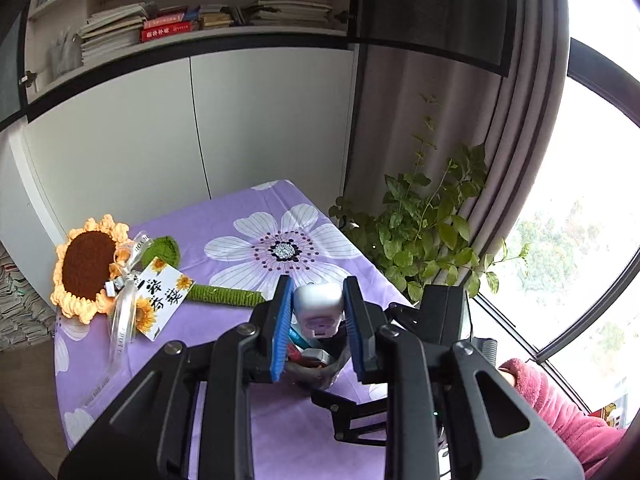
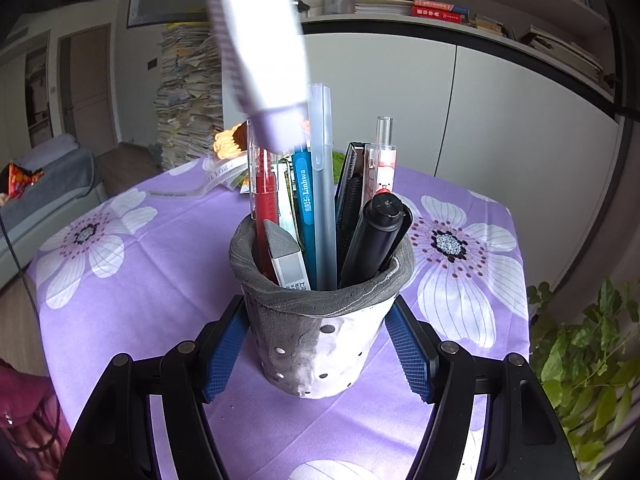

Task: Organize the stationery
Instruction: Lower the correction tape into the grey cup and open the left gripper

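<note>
Purple flowered cloth covers the table [image 2: 132, 280], and on it stands one grey pen holder [image 2: 320, 320] beside one crocheted sunflower [image 1: 88, 264] with a card tied to it. About eight items stand in the holder: a red pen [image 2: 266, 192], a teal pen [image 2: 304, 200], a frosted grey pen [image 2: 322, 184], a black marker [image 2: 376, 236], a grey eraser [image 2: 286, 256] and a few more too crowded to separate. One white correction tape [image 1: 320, 308] is pinched between the left gripper [image 1: 318, 320] pads, hanging above the holder; in the right wrist view it is blurred and cut off at the top edge. The right gripper [image 2: 320, 356] jaws are clamped on the holder's sides. A pink sleeve [image 1: 560, 404] shows partly at the edge.
</note>
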Tool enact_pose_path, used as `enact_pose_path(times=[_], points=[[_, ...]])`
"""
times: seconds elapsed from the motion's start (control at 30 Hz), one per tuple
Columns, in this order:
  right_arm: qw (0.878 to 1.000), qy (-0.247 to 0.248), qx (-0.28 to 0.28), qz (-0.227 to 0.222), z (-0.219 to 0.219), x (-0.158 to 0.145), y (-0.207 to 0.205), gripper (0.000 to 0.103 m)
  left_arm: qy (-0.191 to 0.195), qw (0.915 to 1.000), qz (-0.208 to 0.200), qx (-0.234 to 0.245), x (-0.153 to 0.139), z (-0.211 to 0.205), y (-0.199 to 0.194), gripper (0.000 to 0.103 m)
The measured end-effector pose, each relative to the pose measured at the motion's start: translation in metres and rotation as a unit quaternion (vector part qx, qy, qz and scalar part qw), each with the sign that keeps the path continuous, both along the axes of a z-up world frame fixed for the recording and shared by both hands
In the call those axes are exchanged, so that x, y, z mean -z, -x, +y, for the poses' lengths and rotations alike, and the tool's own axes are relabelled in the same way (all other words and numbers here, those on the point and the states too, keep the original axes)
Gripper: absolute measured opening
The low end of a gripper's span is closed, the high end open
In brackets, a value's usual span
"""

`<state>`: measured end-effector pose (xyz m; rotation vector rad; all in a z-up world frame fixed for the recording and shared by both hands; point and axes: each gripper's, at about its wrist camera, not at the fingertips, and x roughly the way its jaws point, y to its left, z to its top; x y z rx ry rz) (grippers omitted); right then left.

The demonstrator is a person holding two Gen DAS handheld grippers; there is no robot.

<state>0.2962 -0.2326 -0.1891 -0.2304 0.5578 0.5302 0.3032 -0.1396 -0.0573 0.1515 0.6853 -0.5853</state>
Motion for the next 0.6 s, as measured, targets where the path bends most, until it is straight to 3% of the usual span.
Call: enact_pose_path(times=[0.23, 0.6], points=[[1.000, -0.002, 0.000, 0.001, -0.001, 0.000, 0.000, 0.071, -0.019, 0.9988, 0.045, -0.008, 0.026, -0.011, -0.019, 0.024], [1.000, 0.003, 0.000, -0.002, 0.001, 0.000, 0.002, 0.071, -0.019, 0.9984, 0.052, -0.003, 0.031, -0.012, -0.021, 0.024]])
